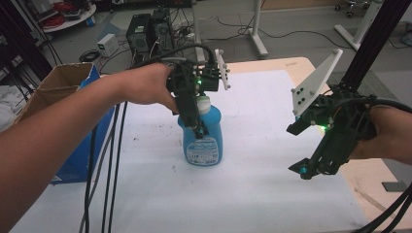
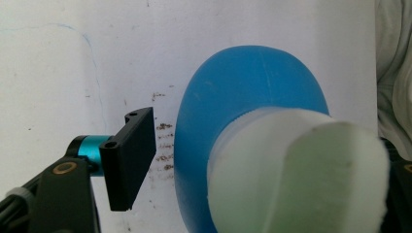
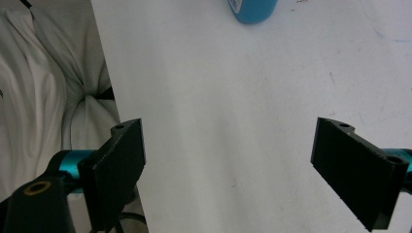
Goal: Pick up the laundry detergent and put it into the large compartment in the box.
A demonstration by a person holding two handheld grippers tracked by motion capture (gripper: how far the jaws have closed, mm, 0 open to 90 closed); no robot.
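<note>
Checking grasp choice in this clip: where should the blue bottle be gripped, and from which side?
Probably at the white cap, coming from above. The bottle stands upright on the table, and its narrow cap fits between the jaws better than the wide blue body. The left gripper is already over it, open around the cap.
</note>
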